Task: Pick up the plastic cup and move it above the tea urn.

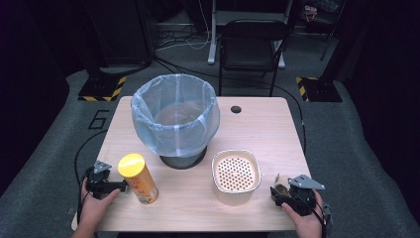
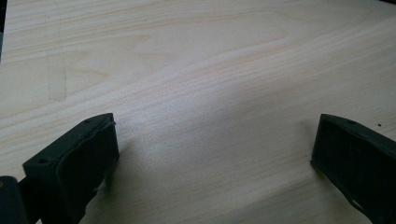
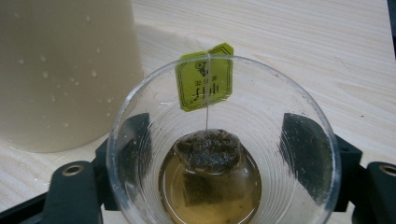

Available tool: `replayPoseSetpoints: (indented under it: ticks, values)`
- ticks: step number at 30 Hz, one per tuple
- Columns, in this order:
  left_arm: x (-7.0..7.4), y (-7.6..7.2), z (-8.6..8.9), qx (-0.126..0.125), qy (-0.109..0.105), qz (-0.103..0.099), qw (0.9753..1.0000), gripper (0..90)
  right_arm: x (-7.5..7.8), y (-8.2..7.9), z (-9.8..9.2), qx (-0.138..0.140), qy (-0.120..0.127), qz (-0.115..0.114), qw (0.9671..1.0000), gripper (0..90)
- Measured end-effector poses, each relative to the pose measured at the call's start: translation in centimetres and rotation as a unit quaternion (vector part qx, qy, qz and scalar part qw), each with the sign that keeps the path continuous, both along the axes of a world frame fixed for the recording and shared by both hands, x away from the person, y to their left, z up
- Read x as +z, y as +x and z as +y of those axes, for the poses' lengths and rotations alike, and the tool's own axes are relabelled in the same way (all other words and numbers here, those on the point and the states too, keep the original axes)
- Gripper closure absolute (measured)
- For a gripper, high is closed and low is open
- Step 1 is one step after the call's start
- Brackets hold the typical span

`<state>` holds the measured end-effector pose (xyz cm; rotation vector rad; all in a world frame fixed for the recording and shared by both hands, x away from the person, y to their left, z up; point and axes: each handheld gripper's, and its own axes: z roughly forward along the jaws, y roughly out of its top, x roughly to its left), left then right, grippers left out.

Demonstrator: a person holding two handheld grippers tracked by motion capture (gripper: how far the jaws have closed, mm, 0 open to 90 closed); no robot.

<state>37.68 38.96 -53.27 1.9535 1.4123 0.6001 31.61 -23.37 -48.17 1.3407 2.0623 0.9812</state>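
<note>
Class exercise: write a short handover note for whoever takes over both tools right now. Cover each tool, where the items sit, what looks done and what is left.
Right tool: shut on the clear plastic cup, which holds a used tea bag in a little brown tea; its green tag hangs at the rim.
Left tool: open, holding nothing, over bare table, just left of the yellow-lidded can.
Strainer tub: beside the cup, nothing on its perforated top.
Lined bin: centre back.
Done: cup grasped.
Left, probably: drain the tea through the strainer, bin the tea bag and cup, then the can.

Lab: hazard-striped rig feet (image 1: 104, 89)
</note>
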Motion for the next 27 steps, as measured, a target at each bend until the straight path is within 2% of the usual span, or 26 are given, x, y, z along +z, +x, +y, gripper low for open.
replayPoseSetpoints:
  ticks: [3,4,11,19,27]
  values:
    - [0.0,0.0,0.01,0.0,0.0,0.0,1.0,0.3,-0.08,0.17,-0.26,0.013,0.001,-0.005,0.9999,29.7]
    - [0.0,0.0,0.01,0.0,0.0,0.0,1.0,0.3,-0.08,0.14,-0.21,0.005,0.008,-0.006,0.9999,29.7]
    - [0.0,0.01,0.01,-0.001,0.0,0.0,1.0,0.3,-0.21,0.33,-0.64,0.014,0.017,-0.009,0.9997,30.0]
    - [0.0,0.02,0.01,-0.001,0.0,0.0,1.0,0.3,-0.13,0.47,-0.69,0.022,0.018,-0.008,0.9996,31.5]
    - [0.0,0.02,0.01,-0.001,0.0,0.0,1.0,0.3,0.07,0.72,-0.37,0.037,0.003,-0.005,0.9993,32.4]
